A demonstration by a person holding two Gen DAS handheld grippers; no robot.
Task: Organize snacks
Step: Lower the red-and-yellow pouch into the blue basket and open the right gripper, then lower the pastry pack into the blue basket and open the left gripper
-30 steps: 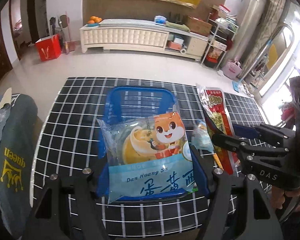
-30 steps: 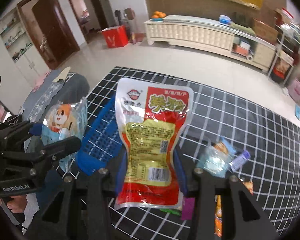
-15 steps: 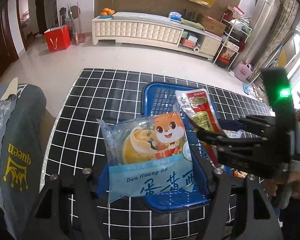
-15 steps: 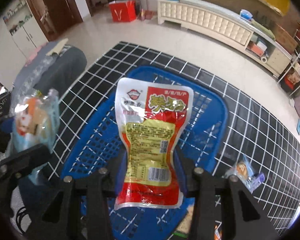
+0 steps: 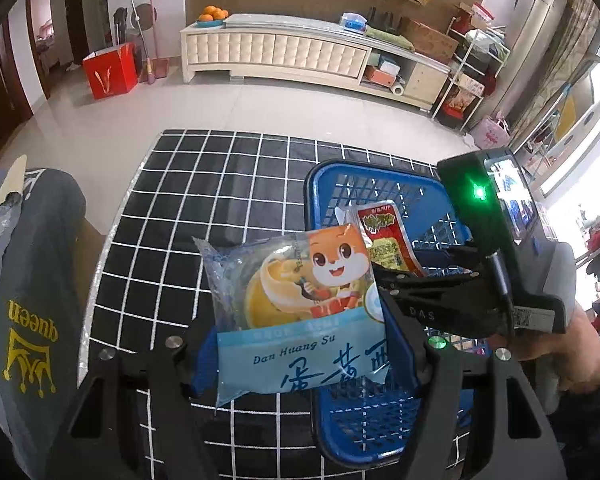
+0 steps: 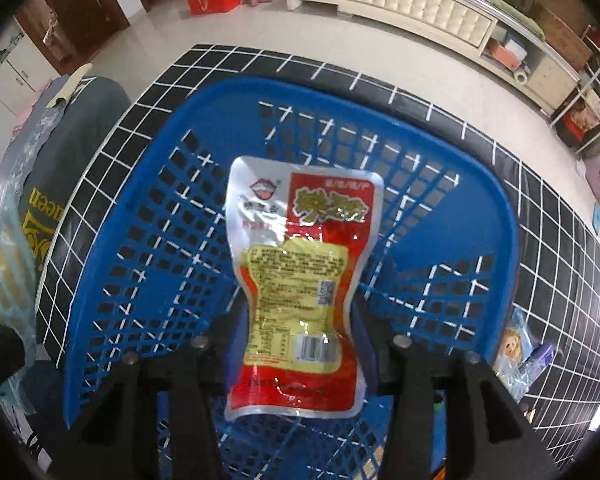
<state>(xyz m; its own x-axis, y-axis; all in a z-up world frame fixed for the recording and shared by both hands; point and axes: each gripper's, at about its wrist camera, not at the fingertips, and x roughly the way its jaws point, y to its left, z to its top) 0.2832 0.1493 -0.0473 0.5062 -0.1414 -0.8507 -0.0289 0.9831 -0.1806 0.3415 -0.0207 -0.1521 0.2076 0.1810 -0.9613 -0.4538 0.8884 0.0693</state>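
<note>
Left wrist view: left tongs (image 5: 300, 344) clamp blue pastry pack (image 5: 296, 308), printed "Dan Huang Su", beside blue basket (image 5: 384, 428).
Right tongs (image 6: 296, 344): jaws opening, red-yellow snack pouch (image 6: 300, 280) between them over the basket.
Cloth (image 5: 32, 320): "queen".
Change: a second ago the pouch was beside the basket on the tabletop (image 5: 204, 200); now it is inside.
</note>
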